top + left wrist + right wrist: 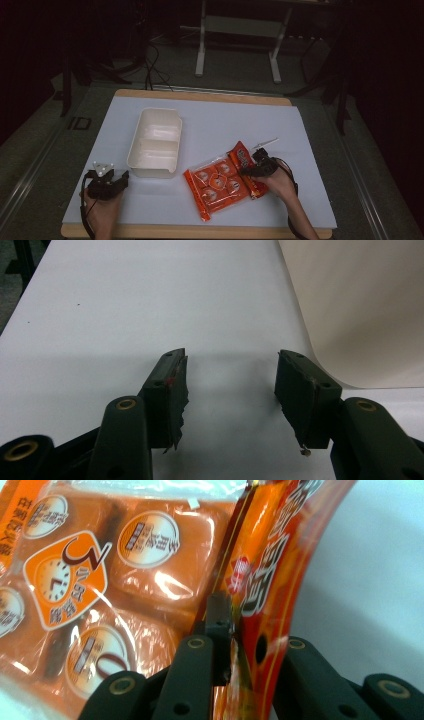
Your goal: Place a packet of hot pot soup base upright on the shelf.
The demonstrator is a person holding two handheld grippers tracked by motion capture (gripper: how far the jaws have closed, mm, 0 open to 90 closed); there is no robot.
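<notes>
Orange snack pack (216,186): one clear-windowed bag holding several round-labelled cakes, lying flat on the worktop (220,125) at its near right part, tilted so its long side runs diagonally. Its right edge is an orange printed strip, and in my right gripper view that strip (265,580) rises and curves between my jaws.

Right gripper (257,167): in my right hand (280,184), set at the pack's right edge. Jaws closed down on the printed strip, with only the film between them.

Left gripper (230,390): in my left hand (102,207), at the near left corner of the worktop, well apart from the pack. Jaws spread wide, nothing between them, bare white surface below. The pad on one jaw is ragged and torn along its edge.

White tray (156,142): two compartments, both vacant, standing left of centre, between my two grippers and just beside the pack's left corner. Its cream wall (360,310) shows near my left jaws, not touching them.

Worktop: white sheet over a wooden board, wood showing at the far and near edges.
</notes>
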